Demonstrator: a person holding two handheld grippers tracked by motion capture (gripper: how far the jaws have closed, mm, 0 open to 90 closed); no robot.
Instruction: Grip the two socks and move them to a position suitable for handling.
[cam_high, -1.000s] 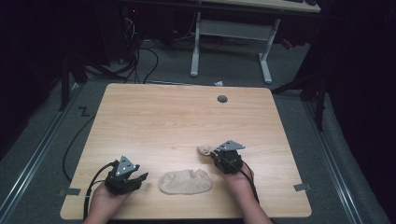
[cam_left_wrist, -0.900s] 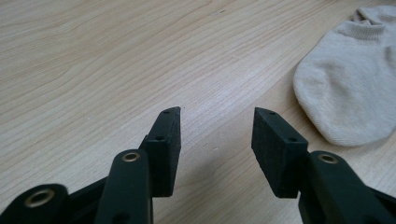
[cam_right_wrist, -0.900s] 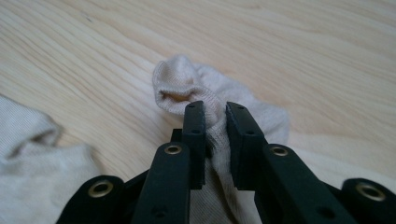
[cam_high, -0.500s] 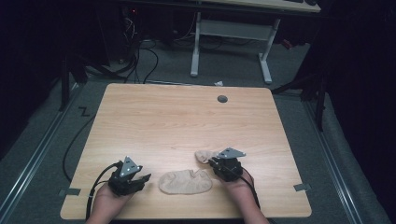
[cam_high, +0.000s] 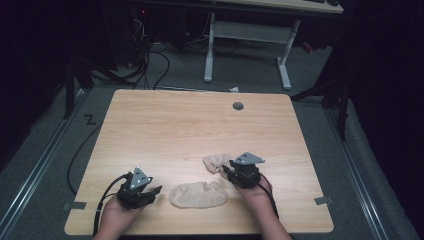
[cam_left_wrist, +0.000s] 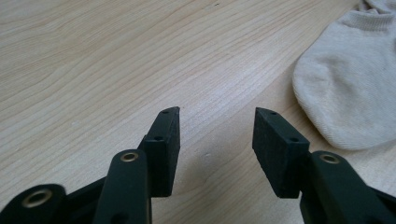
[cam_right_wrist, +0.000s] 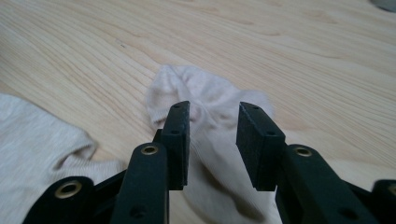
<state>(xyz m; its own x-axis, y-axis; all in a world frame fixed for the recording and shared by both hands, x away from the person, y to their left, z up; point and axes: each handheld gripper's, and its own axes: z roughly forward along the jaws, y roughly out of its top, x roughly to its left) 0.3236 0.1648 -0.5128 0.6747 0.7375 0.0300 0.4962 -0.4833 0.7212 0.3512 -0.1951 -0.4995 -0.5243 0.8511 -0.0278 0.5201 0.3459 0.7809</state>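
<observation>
Beige knit, two ankle socks on a light wood-grain table (cam_high: 165, 125).

Flat sock (cam_high: 198, 194): lies spread out near the front edge, between the two hands, rounded oval outline, ribbed cuff end toward the right. In the left gripper view its soft looped-knit toe shows at the right edge (cam_left_wrist: 348, 88), clear of the jaws.

Crumpled sock (cam_high: 217, 163): bunched into a lump just behind and right of the flat one, folds and a raised ridge visible in the right gripper view (cam_right_wrist: 212, 100). Whether the two socks touch, can't tell from above.

Right gripper (cam_high: 231, 169): black, matte, blocky rectangular pads with small screw holes, grey three-cornered plate on top. Jaws have just been opening; they now stand apart with the crumpled sock's fabric in the gap (cam_right_wrist: 213, 126) and running under them. Pads aren't pressing on it as far as I can see.

Left gripper (cam_high: 154, 190): same build, brass-coloured pivot rivets. Jaws spread, bare tabletop between them (cam_left_wrist: 215, 121), nothing pinched. Sits low over the table at front left, just left of the flat sock.

Table surface: smooth laminate with long wavy grain, rounded corners, round grey cable grommet (cam_high: 238, 106) near the far edge. Black cable trails off the left gripper.
</observation>
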